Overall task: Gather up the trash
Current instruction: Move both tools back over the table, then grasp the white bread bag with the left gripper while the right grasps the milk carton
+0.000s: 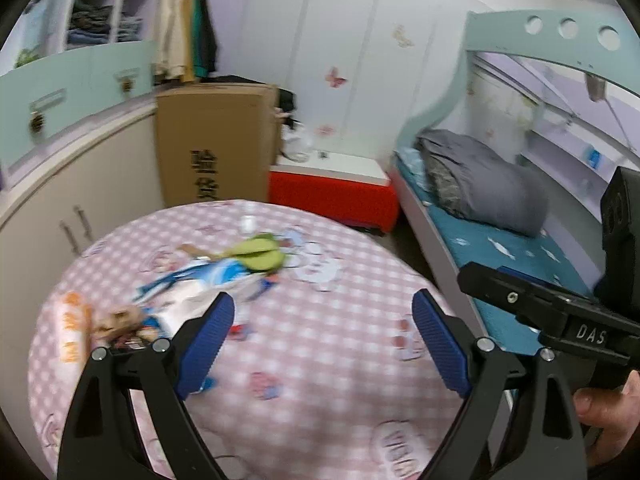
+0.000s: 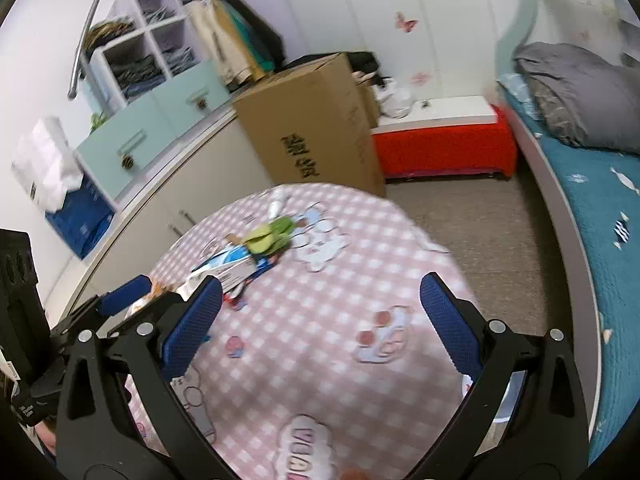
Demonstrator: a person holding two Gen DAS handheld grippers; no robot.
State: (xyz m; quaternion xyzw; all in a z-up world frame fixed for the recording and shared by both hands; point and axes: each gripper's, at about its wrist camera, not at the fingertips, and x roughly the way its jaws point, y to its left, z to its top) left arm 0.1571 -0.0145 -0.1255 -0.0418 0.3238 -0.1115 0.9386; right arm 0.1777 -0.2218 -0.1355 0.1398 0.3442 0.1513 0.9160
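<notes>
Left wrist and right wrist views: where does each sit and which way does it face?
Left wrist: behind open left tongs, facing over the round table toward the bed; right tongs and a thumb at right edge.
Right wrist: behind open right tongs, facing the same table; left tongs at left.
Shared: green wrapper, cardboard box.

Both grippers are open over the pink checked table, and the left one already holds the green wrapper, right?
Not quite. The left gripper is open but holds nothing; the left wrist view shows the green wrapper lying on the pink checked table beyond its fingers. The right gripper is open too.
</notes>
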